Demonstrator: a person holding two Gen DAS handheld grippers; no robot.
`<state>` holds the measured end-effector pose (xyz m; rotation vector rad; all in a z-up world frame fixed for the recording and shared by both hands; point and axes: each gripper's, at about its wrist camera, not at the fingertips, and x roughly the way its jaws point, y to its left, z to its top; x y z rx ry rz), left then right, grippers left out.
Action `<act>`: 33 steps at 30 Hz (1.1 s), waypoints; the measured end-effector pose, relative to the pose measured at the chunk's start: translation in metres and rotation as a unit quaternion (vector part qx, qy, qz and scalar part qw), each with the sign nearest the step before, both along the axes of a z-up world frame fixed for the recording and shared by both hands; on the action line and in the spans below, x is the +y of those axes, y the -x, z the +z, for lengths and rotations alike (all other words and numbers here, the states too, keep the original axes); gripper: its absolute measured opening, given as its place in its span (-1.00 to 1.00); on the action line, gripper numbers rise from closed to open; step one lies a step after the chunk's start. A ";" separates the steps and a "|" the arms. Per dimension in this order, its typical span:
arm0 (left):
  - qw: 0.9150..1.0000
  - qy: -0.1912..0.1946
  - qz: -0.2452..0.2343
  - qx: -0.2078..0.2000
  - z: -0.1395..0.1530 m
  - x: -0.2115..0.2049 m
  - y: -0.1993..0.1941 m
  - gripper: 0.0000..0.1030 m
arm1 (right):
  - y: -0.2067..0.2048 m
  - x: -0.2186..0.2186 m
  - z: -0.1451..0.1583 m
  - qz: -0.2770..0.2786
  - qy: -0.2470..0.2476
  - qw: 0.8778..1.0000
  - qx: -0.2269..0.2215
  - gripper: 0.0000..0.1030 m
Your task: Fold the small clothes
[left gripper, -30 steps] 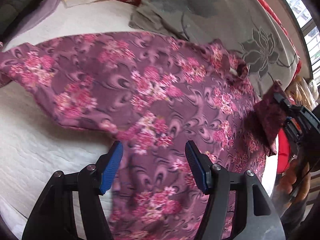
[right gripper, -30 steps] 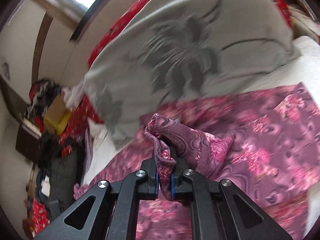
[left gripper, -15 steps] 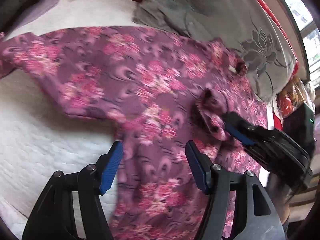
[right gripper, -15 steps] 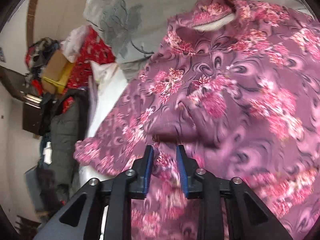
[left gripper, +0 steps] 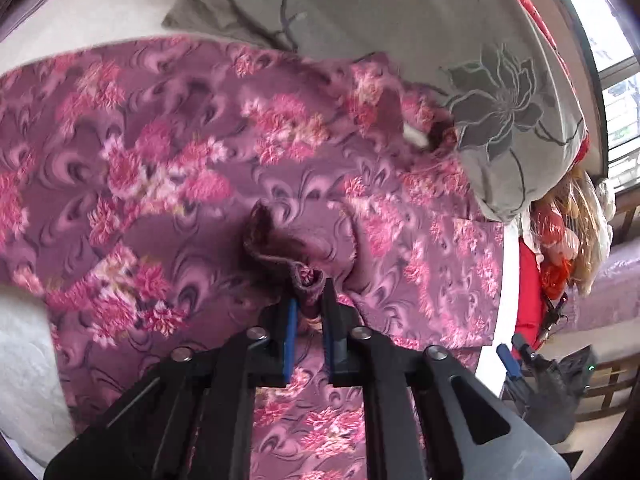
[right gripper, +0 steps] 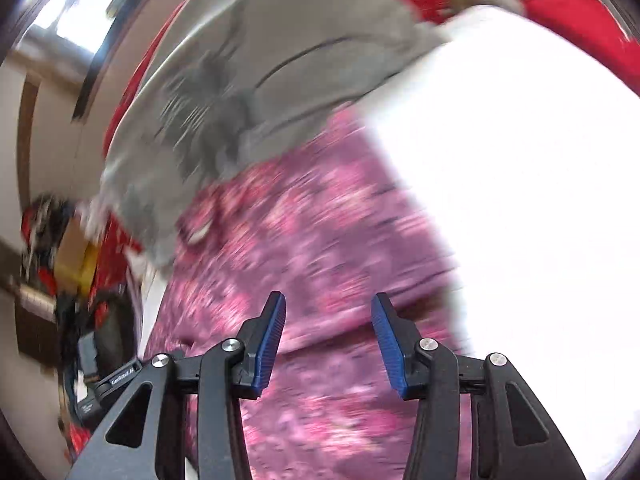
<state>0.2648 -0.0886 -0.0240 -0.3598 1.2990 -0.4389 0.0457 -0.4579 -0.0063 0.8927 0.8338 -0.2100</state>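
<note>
A purple garment with pink flowers [left gripper: 192,152] lies spread on the white bed [left gripper: 24,360]. My left gripper [left gripper: 307,304] is shut on a bunched sleeve cuff [left gripper: 296,256] that lies folded over the garment's middle. The garment's collar [left gripper: 416,136] is at the far side. In the right wrist view my right gripper [right gripper: 328,320] is open and empty above the garment [right gripper: 312,248], near its right edge; this view is blurred. The right gripper also shows at the lower right of the left wrist view [left gripper: 520,364].
A grey quilt with a flower print [left gripper: 480,80] lies along the far side of the bed and overlaps the garment's top. Red bedding [left gripper: 528,320] and bags [left gripper: 568,240] are to the right. White sheet [right gripper: 520,200] lies right of the garment.
My right gripper carried the sleeve cuff over the garment, let it go, opened and pulled back to the right. My left gripper moved in and shut on the cuff.
</note>
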 end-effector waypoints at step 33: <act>0.995 -0.077 0.017 -0.064 0.003 0.043 0.010 -0.24 | -0.048 0.034 -0.019 0.063 0.113 0.992 -0.002 -0.11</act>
